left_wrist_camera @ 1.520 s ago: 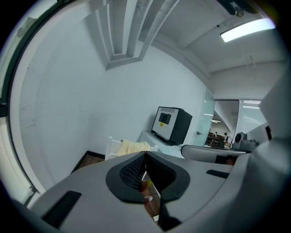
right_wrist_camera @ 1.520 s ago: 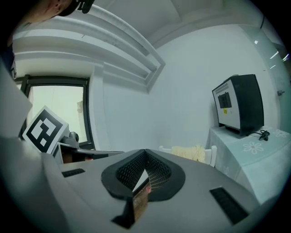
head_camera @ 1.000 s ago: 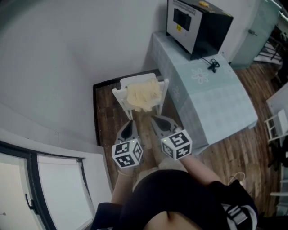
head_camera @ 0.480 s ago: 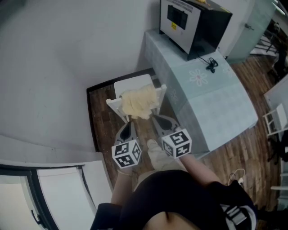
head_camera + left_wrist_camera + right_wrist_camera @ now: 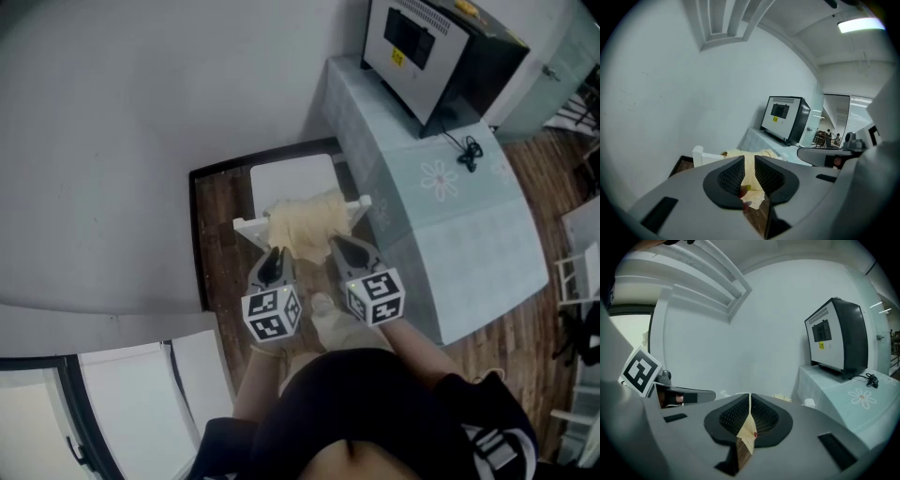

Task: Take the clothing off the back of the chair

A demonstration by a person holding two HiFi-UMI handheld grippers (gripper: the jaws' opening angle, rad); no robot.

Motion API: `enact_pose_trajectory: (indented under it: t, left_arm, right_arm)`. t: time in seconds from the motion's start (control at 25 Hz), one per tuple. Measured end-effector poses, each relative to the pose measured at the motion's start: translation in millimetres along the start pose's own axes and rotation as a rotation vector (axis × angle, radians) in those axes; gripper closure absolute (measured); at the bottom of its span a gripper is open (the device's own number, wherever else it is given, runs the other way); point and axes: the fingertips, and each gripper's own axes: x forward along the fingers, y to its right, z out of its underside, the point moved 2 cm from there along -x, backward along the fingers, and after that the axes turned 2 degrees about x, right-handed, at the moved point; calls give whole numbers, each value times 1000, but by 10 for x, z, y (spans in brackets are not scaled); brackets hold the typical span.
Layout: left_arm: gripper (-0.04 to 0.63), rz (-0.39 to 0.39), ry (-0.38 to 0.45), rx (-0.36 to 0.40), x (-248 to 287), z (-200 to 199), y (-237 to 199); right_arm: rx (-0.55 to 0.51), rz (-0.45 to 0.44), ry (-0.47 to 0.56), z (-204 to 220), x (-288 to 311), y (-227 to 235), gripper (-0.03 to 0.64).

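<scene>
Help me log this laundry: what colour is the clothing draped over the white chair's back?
The draped clothing is pale yellow; clearest in the left gripper view.

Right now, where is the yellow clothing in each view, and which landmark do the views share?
Head view: clothing at centre, draped over the chair back.
Left gripper view: clothing low centre, seen between the opening jaws, not pinched.
Right gripper view: clothing low centre, a sliver seen through the shut jaws' slit.
Shared landmark: the black box, right of the clothing in all three.
</scene>
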Motion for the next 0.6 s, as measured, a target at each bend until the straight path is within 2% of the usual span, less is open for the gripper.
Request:
enact_pose_trajectory:
  t: [0.24, 0.28, 0.36, 0.48, 0.6]
  left_arm:
    - [486, -16, -42, -15, 295, 87, -140]
    - [472, -17, -46, -17, 336, 102, -153]
    - [430, -19, -49, -19, 421, 122, -176]
    - [366, -26, -51, -21, 548, 150, -211]
    - [311, -47, -54, -21, 667, 187, -270]
  right_arm:
    - [5, 4, -42, 75, 279, 173, 593]
    - [9, 5, -51, 97, 316, 206, 576]
    - [18, 6, -70, 144, 390, 274, 480]
    - [31, 28, -95, 218, 487, 400, 409]
    - [47, 59, -114, 283, 574, 523, 377]
